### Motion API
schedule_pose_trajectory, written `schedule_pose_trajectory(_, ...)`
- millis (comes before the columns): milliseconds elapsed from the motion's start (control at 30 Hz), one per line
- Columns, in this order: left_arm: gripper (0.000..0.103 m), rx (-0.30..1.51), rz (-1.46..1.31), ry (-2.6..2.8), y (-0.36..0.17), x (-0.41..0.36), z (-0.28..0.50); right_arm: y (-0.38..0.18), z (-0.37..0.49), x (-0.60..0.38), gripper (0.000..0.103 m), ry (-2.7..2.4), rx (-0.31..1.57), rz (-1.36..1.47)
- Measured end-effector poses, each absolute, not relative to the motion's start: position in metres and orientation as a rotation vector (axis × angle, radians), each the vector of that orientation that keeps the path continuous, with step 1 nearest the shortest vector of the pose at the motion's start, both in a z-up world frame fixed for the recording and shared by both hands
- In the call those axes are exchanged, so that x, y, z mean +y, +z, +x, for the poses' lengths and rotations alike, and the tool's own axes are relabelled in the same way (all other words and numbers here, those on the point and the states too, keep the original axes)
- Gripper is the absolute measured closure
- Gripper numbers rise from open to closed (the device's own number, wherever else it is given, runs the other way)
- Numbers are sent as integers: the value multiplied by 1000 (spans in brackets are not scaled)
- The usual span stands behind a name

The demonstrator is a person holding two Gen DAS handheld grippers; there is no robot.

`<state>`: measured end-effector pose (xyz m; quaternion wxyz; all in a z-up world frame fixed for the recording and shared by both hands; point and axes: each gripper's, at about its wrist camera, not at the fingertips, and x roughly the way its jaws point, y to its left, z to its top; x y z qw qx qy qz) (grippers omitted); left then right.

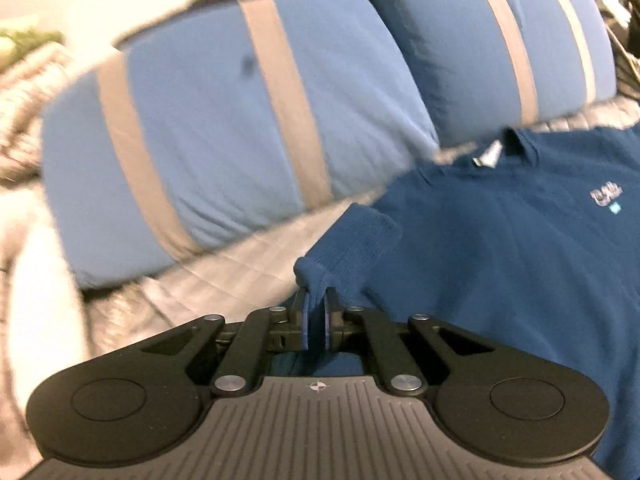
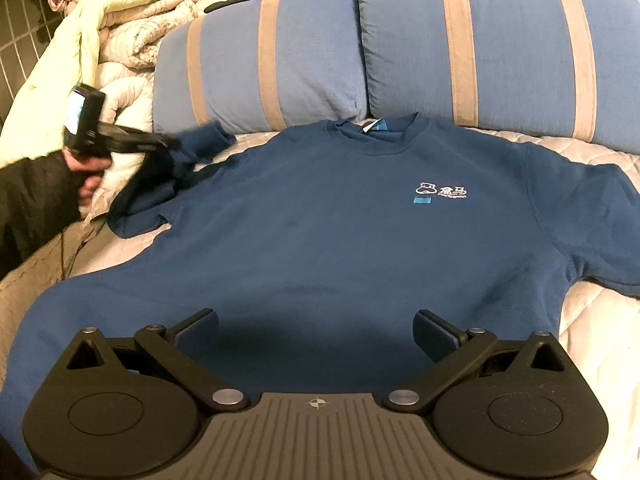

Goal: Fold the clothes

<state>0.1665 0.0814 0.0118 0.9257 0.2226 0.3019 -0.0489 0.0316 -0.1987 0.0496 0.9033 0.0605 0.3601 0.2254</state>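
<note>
The blue sweatshirt [image 2: 328, 232] lies face up and spread flat on the quilted bed cover [image 2: 592, 340], its collar at the far side just in front of two striped blue pillows [image 2: 480, 40], a small white logo [image 2: 442, 191] on the chest. Its left sleeve [image 2: 192, 148] is lifted off the bed: the left gripper [image 1: 316, 300] is clenched on the ribbed cuff [image 1: 352, 236], with cloth pinched between the pads and bunched just beyond them. The right gripper [image 2: 316, 336] hangs over the near hem with its jaws wide apart, grasping nothing.

The step in hand looks like folding the left sleeve across the chest. To do it well, I would carry the cuff level and low toward the logo side, so the sleeve lays down straight from the shoulder seam without twisting, and let go only once the cuff rests on the body. The free right gripper could press the near hem to stop the body from dragging.

The fabric reads as thick, soft knit, matte, with a ribbed collar and cuffs; it should drape heavily and hold a crease poorly. The bed cover is pale, stitched in a diamond pattern. A heap of pale folded quilts [image 2: 132, 36] sits far left.
</note>
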Motion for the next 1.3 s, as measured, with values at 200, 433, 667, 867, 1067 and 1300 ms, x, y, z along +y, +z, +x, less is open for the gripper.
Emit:
schedule_pose_trajectory(200,96,490,413,40,55,127,137,50,31,-199,0,459,742,123)
schedule_pose_trajectory(433,96,403,401,206,85,187,86,51,30,-198,0,452,738,121)
schedule_pose_trajectory(667,96,376,363,393,74,248,27,52,30,-195,0,443,739,93)
schedule_pose_trajectory(867,85,449,301,517,23,287,-9,53,30,-191,0,432,743,71)
schedule_pose_trajectory(1067,63,570,62,674,-26,317,-42,54,30,-188,0,423,744,54)
schedule_pose_trajectory(1300,41,590,-27,633,-21,315,-64,55,30,-185,0,413,743,42)
